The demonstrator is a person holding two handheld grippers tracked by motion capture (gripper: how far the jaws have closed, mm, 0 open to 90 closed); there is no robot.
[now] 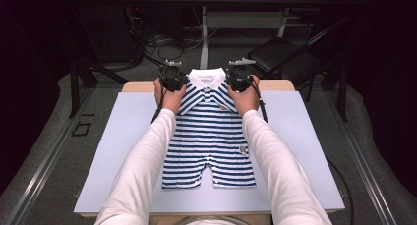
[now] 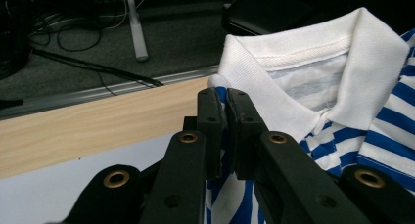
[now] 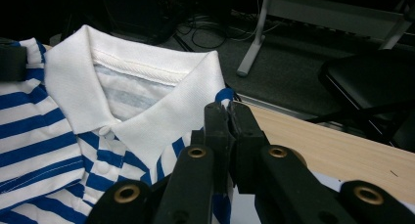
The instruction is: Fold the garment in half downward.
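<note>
Pinching both shoulders of a striped romper (image 1: 209, 136): left gripper (image 1: 171, 77) has its jaws pressed together on the fabric just left of the white collar (image 1: 207, 78), right gripper (image 1: 239, 77) the same on the other side. Left gripper view shows blue-white cloth squeezed between the jaws of the left gripper (image 2: 226, 99), collar edge right beside them. Right gripper view matches: jaws of the right gripper (image 3: 227, 111) clamped on a fold of striped cloth at the collar's corner. Romper lies flat, face up, centred on the tabletop (image 1: 123, 136), collar at the far edge near the wood strip (image 1: 137, 86), legs toward the person. Small patch on the chest, another low on the right side. Both sleeves (image 1: 147, 171) reach along either side of it.
</note>
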